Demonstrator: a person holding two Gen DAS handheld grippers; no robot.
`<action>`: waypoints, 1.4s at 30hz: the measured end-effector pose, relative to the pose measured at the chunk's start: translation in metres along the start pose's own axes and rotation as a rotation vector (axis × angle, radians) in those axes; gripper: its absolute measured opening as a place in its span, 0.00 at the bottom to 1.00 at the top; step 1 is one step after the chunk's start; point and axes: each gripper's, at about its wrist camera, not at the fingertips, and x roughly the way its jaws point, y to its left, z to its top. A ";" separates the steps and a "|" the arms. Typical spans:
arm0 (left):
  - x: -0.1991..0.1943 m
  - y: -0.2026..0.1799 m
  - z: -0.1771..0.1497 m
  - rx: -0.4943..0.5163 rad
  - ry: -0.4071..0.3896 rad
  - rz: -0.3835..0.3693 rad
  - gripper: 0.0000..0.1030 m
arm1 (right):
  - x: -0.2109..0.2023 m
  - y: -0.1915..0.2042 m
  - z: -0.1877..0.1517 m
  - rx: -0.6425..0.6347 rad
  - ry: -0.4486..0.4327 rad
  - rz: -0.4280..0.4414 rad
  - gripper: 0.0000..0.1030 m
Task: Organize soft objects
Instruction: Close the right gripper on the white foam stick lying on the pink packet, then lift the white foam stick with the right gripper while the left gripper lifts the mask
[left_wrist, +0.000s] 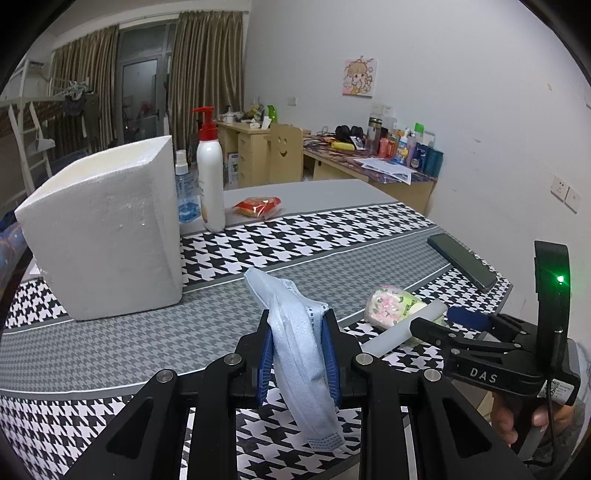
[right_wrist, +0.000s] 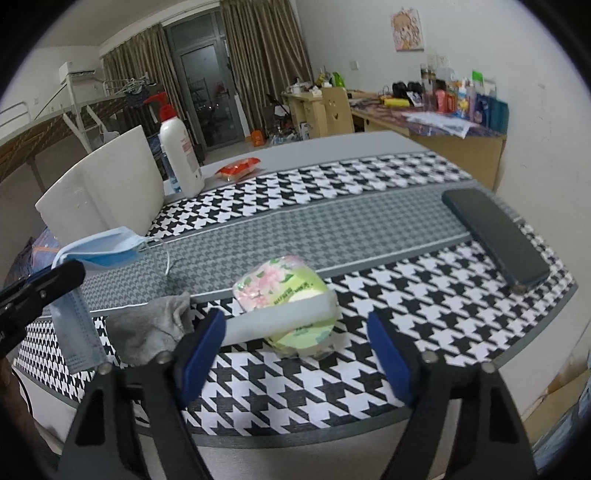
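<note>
Left gripper (left_wrist: 297, 354): clamping the blue mask (left_wrist: 295, 343), which is hanging limp between its pads above the near edge of the table (left_wrist: 332, 192).
Right gripper (right_wrist: 295, 354): standing open, pads touching nothing; the tissue pack (right_wrist: 284, 291) is lying just ahead of it with a white foam strip (right_wrist: 280, 317) across it.
Step in hand: probably carrying the mask to the foam box (left_wrist: 107, 229) at far left while the right is lining up on the pack.
Doing it well: keeping the mask pinched mid-fold, lifting its tail over the box rim; centring the pads on the pack.
Looks: mask pleated, creased, loops dangling; pack green, floral, squashy; grey sock (right_wrist: 155, 332) crumpled at near left.
</note>
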 end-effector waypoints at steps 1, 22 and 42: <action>0.000 0.001 -0.001 -0.001 0.001 0.000 0.25 | 0.002 -0.001 0.000 0.007 0.008 0.009 0.71; -0.001 0.006 -0.004 -0.017 0.006 -0.004 0.25 | 0.006 0.003 0.008 -0.034 -0.005 -0.005 0.37; -0.020 0.021 -0.007 -0.001 -0.014 -0.045 0.25 | -0.020 0.024 -0.006 0.076 0.013 0.016 0.37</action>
